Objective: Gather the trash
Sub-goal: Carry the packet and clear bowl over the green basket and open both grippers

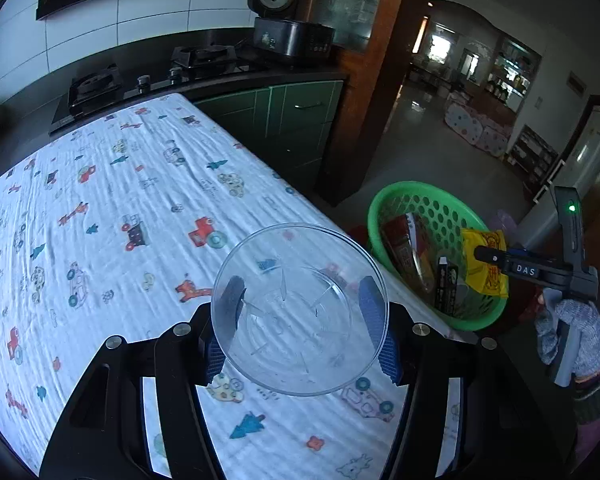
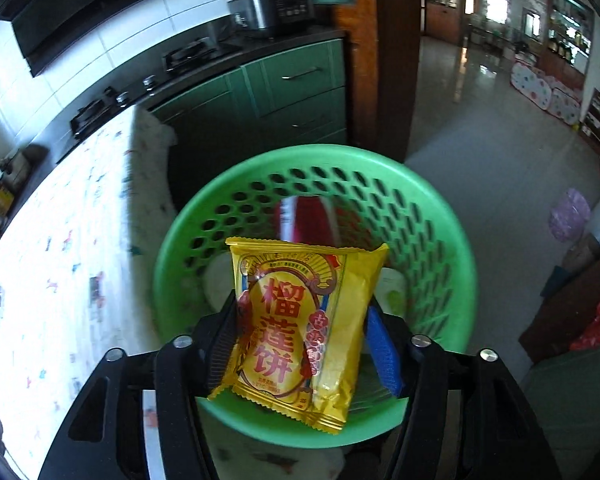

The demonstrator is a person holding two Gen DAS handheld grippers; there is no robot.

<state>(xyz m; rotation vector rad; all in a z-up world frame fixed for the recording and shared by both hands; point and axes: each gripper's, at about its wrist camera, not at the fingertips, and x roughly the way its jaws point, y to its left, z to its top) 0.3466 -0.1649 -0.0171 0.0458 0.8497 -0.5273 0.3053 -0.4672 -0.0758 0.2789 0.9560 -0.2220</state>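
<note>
My left gripper (image 1: 300,312) is shut on a clear plastic bowl (image 1: 300,340) and holds it above the table's right edge. A green perforated basket (image 1: 456,216) stands just past that edge, holding a red packet (image 1: 404,244) and a black packet (image 1: 446,284). My right gripper (image 2: 300,332) is shut on a yellow snack packet (image 2: 300,320) and holds it over the green basket (image 2: 428,216). The yellow packet (image 1: 486,268) and the right gripper's body also show in the left wrist view.
The table carries a white cloth with cartoon cars (image 1: 120,220). Behind it are a black stove (image 1: 148,76), a rice cooker (image 1: 288,32) and green cabinets (image 1: 296,120). A wooden post (image 1: 364,92) stands by the tiled floor (image 1: 420,152).
</note>
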